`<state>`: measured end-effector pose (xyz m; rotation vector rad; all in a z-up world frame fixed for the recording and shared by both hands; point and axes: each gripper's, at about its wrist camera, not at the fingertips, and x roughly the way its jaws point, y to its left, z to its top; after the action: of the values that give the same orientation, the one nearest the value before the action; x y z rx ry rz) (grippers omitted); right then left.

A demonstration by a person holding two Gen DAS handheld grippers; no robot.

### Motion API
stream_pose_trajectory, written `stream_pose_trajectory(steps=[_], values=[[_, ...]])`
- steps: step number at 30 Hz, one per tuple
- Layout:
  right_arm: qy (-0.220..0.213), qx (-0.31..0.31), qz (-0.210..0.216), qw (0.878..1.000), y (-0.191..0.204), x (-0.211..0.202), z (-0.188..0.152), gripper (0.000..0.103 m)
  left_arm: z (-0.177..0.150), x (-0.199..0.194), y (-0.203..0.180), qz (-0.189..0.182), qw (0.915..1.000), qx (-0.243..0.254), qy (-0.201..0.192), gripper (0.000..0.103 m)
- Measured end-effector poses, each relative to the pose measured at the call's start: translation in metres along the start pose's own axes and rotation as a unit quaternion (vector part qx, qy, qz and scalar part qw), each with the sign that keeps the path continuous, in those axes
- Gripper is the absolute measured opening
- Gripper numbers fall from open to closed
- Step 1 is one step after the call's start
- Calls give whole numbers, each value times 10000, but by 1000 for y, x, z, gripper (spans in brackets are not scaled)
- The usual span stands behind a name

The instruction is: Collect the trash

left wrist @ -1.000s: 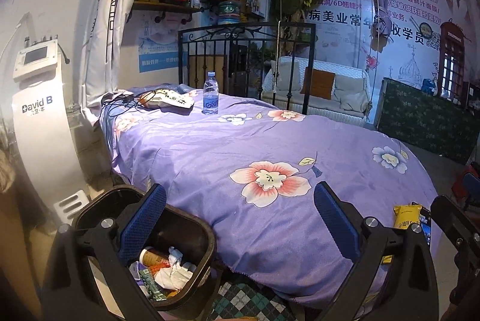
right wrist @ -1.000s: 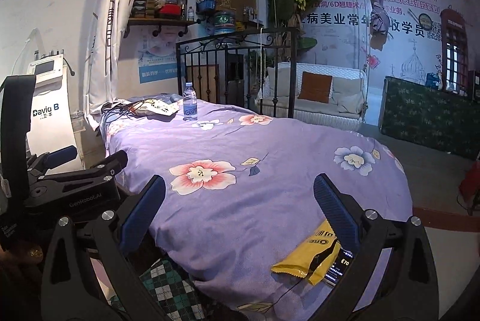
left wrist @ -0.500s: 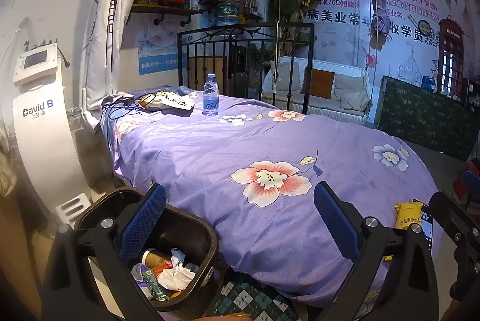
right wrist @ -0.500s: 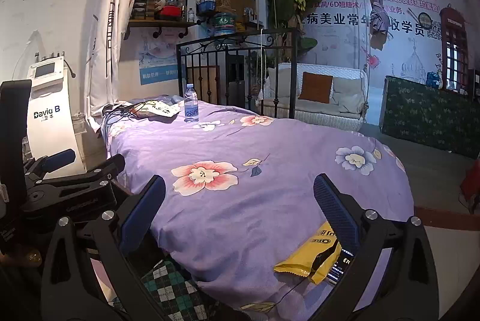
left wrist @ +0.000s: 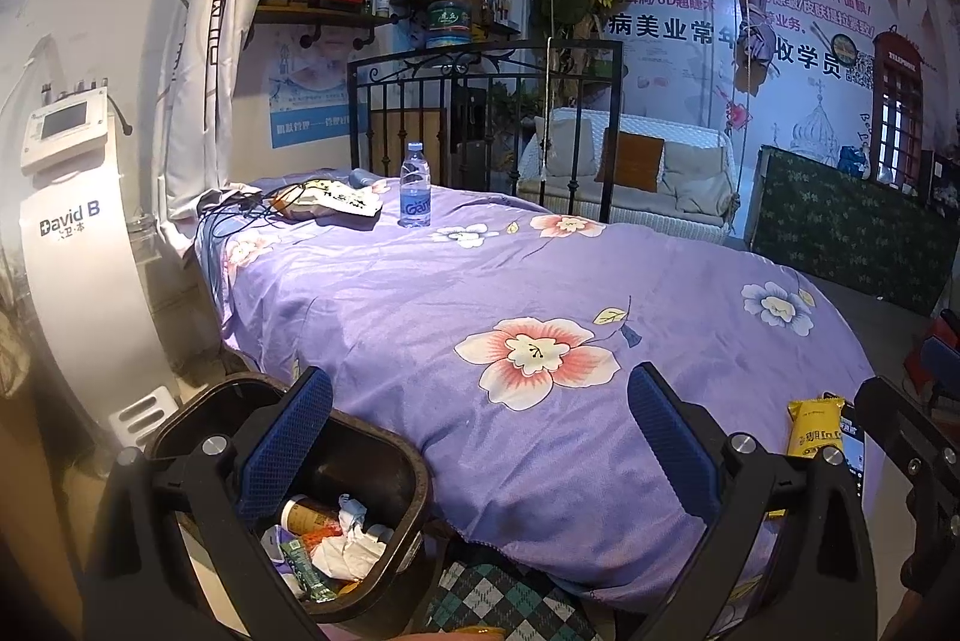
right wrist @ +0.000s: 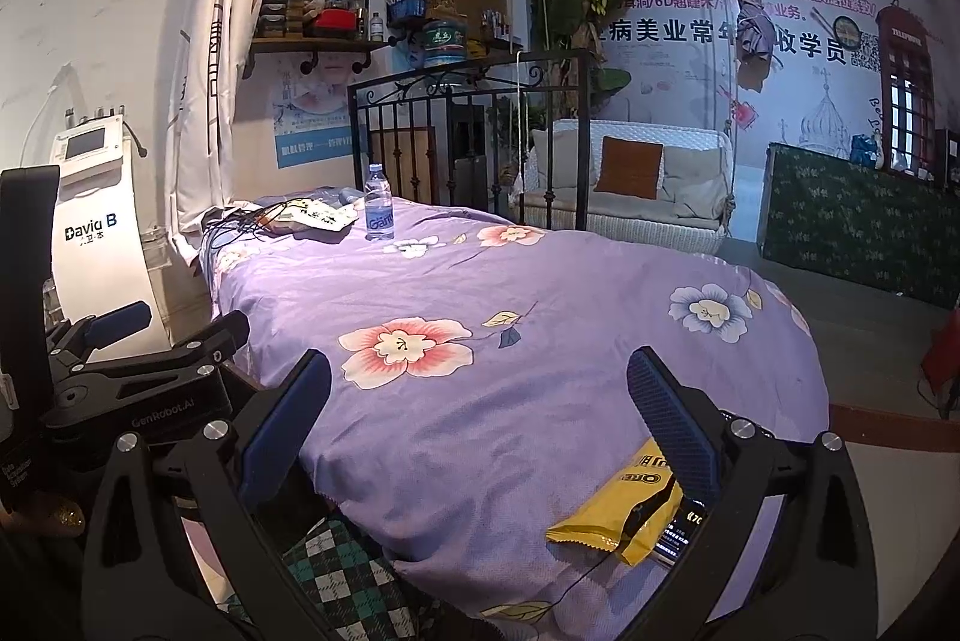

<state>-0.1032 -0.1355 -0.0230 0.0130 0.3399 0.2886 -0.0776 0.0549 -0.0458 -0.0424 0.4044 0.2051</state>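
Note:
A yellow snack wrapper (right wrist: 624,512) lies on the near right corner of the purple flowered bed (right wrist: 540,341), partly over a phone (right wrist: 678,536); it also shows in the left wrist view (left wrist: 815,425). A dark bin (left wrist: 360,467) with crumpled paper and wrappers stands on the floor beside the bed, under my left gripper (left wrist: 480,437), which is open and empty. My right gripper (right wrist: 480,431) is open and empty, just above the wrapper. A water bottle (left wrist: 415,194) stands upright at the far end of the bed.
A white bag and cables (left wrist: 324,206) lie next to the bottle. A white machine (left wrist: 72,245) stands left of the bed. A black iron headboard (left wrist: 480,101) closes the far end. A green-covered table (left wrist: 852,245) and a white sofa (left wrist: 636,185) stand at the back right.
Both grippers have drifted slightly; the bin and wrapper sit a little lower and nearer in view. Both stay open and empty.

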Motion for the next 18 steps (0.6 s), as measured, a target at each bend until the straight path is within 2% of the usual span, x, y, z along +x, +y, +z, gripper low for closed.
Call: stream_pose_trajectory(steps=[18], values=[[41,68,-1,10000,-1,3,0,98,0,3,0,-15,10000,7,38,97]])
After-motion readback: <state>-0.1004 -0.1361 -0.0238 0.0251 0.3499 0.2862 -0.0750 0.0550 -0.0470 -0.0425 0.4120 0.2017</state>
